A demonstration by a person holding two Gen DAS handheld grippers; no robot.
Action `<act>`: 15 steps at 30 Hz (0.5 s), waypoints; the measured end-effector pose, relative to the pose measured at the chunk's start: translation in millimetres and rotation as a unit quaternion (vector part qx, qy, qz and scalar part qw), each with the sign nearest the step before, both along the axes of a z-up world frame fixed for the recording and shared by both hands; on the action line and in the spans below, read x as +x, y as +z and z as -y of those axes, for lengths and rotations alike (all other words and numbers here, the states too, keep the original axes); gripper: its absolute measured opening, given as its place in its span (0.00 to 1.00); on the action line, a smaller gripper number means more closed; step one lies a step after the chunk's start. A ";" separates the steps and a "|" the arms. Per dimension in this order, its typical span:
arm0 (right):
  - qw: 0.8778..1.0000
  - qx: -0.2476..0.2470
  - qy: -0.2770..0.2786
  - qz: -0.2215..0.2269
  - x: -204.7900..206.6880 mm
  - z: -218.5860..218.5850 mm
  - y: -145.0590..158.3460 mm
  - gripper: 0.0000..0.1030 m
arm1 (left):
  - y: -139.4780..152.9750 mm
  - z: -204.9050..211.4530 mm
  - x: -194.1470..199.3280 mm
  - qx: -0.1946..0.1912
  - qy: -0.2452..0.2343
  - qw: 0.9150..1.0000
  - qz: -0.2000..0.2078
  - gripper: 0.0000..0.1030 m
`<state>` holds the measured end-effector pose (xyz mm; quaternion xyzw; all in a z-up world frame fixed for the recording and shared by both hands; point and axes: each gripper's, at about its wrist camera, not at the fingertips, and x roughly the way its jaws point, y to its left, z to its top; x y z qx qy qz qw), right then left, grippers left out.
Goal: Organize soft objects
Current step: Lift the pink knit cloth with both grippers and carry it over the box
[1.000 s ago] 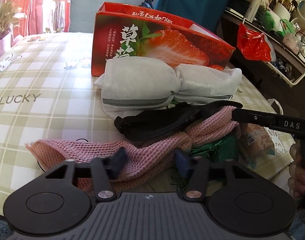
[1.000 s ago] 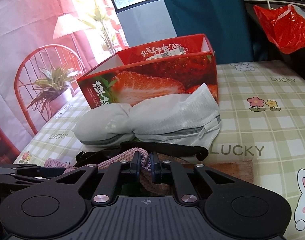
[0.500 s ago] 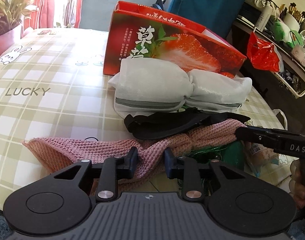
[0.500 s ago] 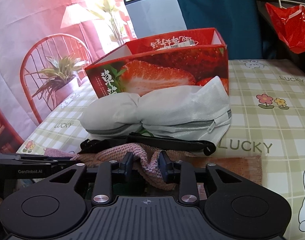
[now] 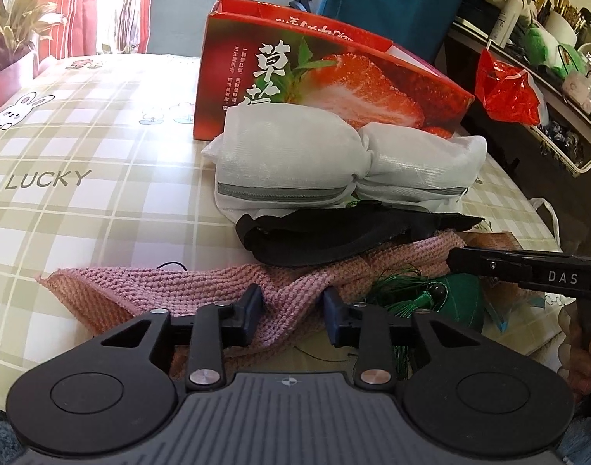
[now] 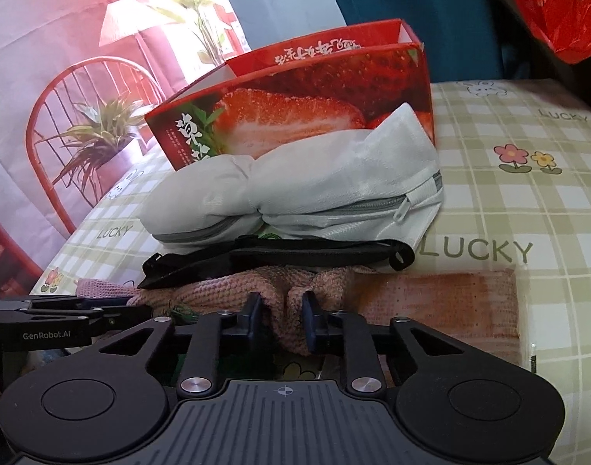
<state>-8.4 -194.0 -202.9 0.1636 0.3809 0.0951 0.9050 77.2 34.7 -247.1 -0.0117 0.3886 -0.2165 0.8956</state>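
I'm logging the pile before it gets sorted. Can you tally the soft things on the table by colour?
White: 1, the mesh bag
Black: 1, the strap
Pink: 1, the knit cloth
Green: 1, the tassel
Total: 4

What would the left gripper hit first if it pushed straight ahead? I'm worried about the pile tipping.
The left gripper, jaws closing, already has the pink knitted cloth between its fingers; beyond that, probably the black strap, then the white mesh bag.
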 end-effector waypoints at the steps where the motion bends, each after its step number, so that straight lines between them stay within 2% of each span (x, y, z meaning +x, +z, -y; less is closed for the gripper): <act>1: 1.000 -0.001 0.002 0.002 -0.2 -1.5 0.9 0.13 | 0.5 -0.9 -0.3 -0.005 0.000 1.000 0.000 0.27; 3: 1.000 -0.003 0.007 0.011 -1.6 -3.6 3.9 0.06 | 2.4 -4.7 -1.0 -0.021 0.005 1.000 0.001 0.17; 5: 1.000 -0.003 0.013 0.026 -4.1 -5.1 9.1 0.05 | 7.9 -8.7 -3.4 -0.038 0.015 0.999 0.012 0.13; 8: 0.998 0.007 0.019 0.055 -7.9 -3.2 20.4 0.04 | 20.1 -15.2 -7.6 -0.064 0.028 0.997 0.037 0.12; 15: 0.994 0.010 0.031 0.109 -9.0 0.3 47.7 0.04 | 56.1 -18.6 -14.7 -0.079 0.032 0.991 0.099 0.12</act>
